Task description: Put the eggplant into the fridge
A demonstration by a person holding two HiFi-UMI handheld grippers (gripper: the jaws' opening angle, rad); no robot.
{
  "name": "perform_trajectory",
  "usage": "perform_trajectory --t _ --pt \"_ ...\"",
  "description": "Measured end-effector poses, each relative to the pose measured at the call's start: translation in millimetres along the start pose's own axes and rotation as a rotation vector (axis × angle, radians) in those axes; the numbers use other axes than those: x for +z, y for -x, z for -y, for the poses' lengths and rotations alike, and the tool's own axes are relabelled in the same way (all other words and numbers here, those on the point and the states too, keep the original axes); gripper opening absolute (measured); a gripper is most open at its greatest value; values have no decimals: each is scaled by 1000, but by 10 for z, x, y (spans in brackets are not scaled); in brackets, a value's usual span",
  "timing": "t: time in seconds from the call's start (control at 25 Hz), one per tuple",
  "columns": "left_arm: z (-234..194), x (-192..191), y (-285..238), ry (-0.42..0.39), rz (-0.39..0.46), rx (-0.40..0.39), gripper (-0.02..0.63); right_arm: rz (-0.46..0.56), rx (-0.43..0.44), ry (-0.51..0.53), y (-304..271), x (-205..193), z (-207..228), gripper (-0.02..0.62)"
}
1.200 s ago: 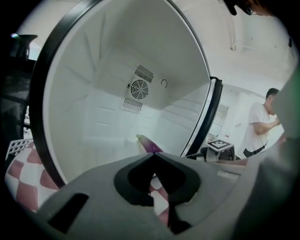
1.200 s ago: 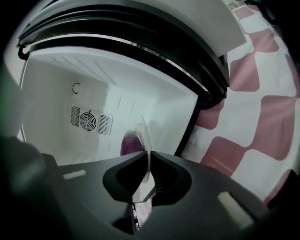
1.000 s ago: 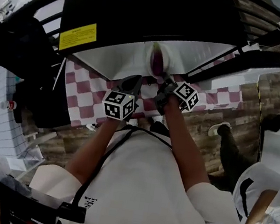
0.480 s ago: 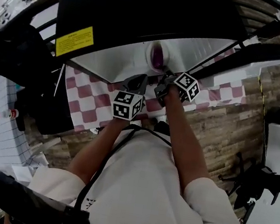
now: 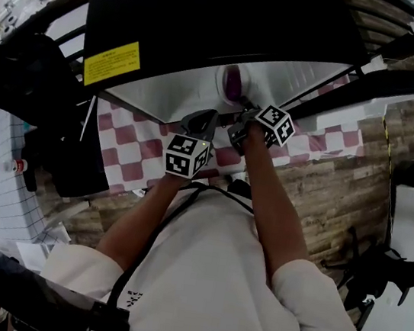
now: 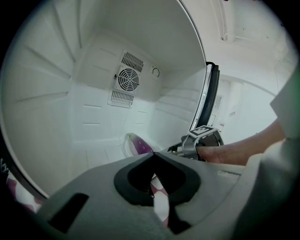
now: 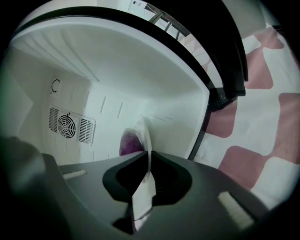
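Inside the open fridge (image 6: 89,112), near its floor, the eggplant (image 6: 140,144) lies on a tilted white plate (image 7: 142,192). My right gripper (image 7: 149,152) pinches the plate's rim. My left gripper (image 6: 153,153), at the fridge's mouth, is closed and empty. Nearly done, I judge: what's left is to set the plate down, let go and withdraw.
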State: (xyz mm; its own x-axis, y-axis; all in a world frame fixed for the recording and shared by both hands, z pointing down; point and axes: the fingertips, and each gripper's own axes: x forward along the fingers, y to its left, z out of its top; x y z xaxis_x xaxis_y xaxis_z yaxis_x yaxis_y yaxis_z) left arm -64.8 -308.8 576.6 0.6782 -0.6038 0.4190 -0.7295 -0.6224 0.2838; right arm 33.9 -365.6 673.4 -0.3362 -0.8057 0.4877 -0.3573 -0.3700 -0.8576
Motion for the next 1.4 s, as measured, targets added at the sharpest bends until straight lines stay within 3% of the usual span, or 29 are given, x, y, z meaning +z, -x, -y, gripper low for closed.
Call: perform_trajectory --t 0.2,0.36,1.0,1.2,1.4 --pt "-1 9 -13 -4 -1 1 3 -10 -10 96 3 49 -93 28" --pt "-13 23 -13 -1 1 9 3 -16 -21 158 10 91 -145 117" --pt "11 71 114 11 23 59 3 -68 -47 273 43 107 -158 137" --pt "30 85 147 14 29 78 4 -84 -44 337 50 118 -182 172" --pt "61 67 174 14 24 99 3 -98 -22 336 56 133 -162 220"
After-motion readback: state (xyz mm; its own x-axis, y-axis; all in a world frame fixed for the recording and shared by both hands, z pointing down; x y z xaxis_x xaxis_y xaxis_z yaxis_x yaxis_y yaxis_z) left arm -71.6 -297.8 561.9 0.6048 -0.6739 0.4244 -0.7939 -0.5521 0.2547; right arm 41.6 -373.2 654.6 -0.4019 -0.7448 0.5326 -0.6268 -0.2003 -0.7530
